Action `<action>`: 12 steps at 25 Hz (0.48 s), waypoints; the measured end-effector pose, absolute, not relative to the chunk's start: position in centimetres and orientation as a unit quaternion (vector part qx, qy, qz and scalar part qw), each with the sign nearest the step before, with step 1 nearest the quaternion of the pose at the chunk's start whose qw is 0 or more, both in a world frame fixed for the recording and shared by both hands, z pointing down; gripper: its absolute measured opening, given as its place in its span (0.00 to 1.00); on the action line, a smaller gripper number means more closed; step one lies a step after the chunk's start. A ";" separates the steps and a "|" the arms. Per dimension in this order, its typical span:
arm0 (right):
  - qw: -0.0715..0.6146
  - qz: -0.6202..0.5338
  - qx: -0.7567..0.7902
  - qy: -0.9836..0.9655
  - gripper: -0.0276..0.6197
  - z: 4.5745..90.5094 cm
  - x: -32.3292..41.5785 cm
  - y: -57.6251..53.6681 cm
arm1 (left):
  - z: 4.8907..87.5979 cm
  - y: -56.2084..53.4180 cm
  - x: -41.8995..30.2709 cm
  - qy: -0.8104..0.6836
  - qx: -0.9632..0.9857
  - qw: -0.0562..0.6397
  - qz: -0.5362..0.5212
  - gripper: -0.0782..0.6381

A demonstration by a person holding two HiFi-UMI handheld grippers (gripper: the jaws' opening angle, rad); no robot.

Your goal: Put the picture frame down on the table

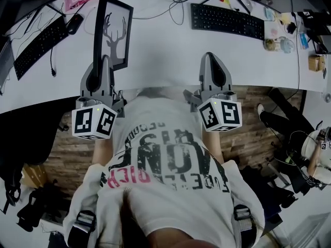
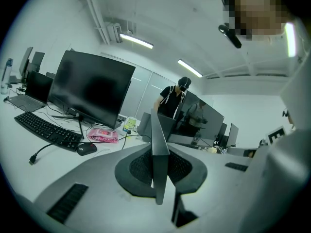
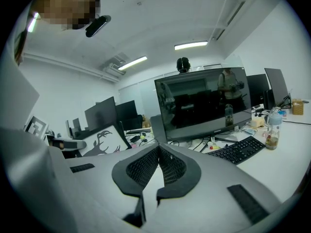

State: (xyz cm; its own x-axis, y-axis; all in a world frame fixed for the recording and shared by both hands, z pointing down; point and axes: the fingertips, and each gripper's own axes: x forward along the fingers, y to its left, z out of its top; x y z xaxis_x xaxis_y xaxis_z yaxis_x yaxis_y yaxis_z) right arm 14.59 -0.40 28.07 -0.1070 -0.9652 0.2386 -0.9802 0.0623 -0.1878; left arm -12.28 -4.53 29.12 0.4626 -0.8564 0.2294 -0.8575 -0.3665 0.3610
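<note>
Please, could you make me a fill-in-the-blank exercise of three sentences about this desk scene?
1. The ____ tool holds the picture frame.
2. The right tool, jaws shut, holds ____.
3. On the white table, beyond the right tool, lies a black ____.
Missing words: left; nothing; keyboard.

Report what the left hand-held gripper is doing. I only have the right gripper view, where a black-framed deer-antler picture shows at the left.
Observer: In the left gripper view, the left hand-held gripper is shut on the thin side edge of the black-framed picture of deer antlers.
Operator: Name what lies on the frame's far side.
Observer: A black computer mouse and a pink pouch lie on the white table, to the left of the frame.
</note>
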 end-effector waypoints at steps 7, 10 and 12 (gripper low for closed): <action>0.023 0.152 0.674 -0.722 0.04 28.0 15.3 0.4 | 29.0 -4.2 -12.0 -0.518 0.827 0.218 0.002 0.14; 0.021 0.153 0.676 -0.720 0.04 28.1 15.4 0.5 | 29.0 -4.1 -11.8 -0.515 0.829 0.219 0.001 0.14; 0.021 0.153 0.676 -0.721 0.04 28.1 15.4 0.5 | 29.0 -4.0 -11.7 -0.515 0.829 0.220 0.000 0.14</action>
